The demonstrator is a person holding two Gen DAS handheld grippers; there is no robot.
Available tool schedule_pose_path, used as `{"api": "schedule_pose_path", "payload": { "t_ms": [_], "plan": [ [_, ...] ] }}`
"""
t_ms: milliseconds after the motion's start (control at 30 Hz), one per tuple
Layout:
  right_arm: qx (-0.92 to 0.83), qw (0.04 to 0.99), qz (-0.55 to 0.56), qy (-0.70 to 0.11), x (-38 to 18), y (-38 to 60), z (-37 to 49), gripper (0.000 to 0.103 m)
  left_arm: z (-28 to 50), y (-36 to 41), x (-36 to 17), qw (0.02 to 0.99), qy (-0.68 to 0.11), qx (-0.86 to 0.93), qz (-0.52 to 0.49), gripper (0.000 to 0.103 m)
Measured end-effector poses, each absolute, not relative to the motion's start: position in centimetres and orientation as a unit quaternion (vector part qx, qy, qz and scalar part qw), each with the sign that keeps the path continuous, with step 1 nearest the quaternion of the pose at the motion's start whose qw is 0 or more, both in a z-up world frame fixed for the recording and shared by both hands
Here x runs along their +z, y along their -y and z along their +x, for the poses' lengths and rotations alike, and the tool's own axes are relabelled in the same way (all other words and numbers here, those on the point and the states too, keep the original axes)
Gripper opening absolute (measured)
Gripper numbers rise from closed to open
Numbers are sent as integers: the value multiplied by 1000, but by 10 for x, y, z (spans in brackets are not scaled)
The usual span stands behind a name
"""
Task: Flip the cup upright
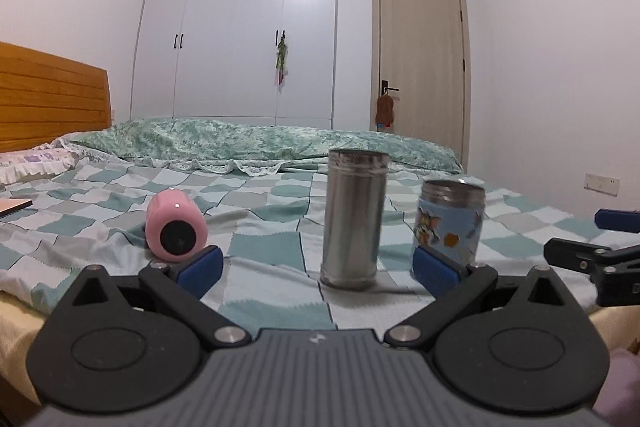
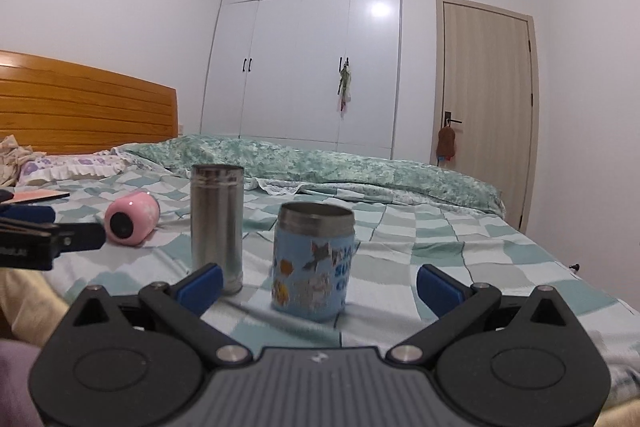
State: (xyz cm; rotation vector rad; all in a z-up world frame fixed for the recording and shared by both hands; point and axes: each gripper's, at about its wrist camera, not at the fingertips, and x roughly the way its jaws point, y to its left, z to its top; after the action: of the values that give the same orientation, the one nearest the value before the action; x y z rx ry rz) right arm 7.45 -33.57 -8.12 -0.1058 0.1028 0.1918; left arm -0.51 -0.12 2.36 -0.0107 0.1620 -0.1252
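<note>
Approach step: both sets of tongs — left gripper (image 1: 318,269) and right gripper (image 2: 319,285) — are spread wide and empty. The pink cup (image 1: 175,230) lies on its side on the checked bedspread (image 1: 264,247), beyond the left gripper's left finger; it likely needs gripping and turning. Its mouth faces away, unseen.

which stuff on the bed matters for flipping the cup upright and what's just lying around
For the job:
- pink cup, lying on its side
- left hand-held gripper, open
- right hand-held gripper, open

Lying about:
- steel flask, upright
- blue cartoon cup, upright
- pillow
</note>
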Motion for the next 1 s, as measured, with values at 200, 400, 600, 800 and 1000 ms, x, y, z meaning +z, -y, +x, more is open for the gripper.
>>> {"api": "schedule_pose_path", "payload": {
  "t_ms": [200, 400, 600, 800, 1000],
  "plan": [
    [84, 994, -58, -44, -91, 336, 55, 103, -17, 8, 13, 995, -76, -59, -3, 103],
    [60, 997, -46, -32, -96, 340, 48, 103, -26, 11, 7, 997, -64, -52, -4, 103],
    [49, 998, -32, -34, -99, 345, 46, 103, -27, 9, 4, 996, -69, -48, -15, 103],
    [39, 998, -34, -34, -101, 344, 46, 103, -31, 10, 3, 997, -66, -44, -12, 103],
    [38, 998, -36, -31, -102, 343, 46, 103, -31, 12, 3, 997, -68, -46, -7, 103]
  ]
}}
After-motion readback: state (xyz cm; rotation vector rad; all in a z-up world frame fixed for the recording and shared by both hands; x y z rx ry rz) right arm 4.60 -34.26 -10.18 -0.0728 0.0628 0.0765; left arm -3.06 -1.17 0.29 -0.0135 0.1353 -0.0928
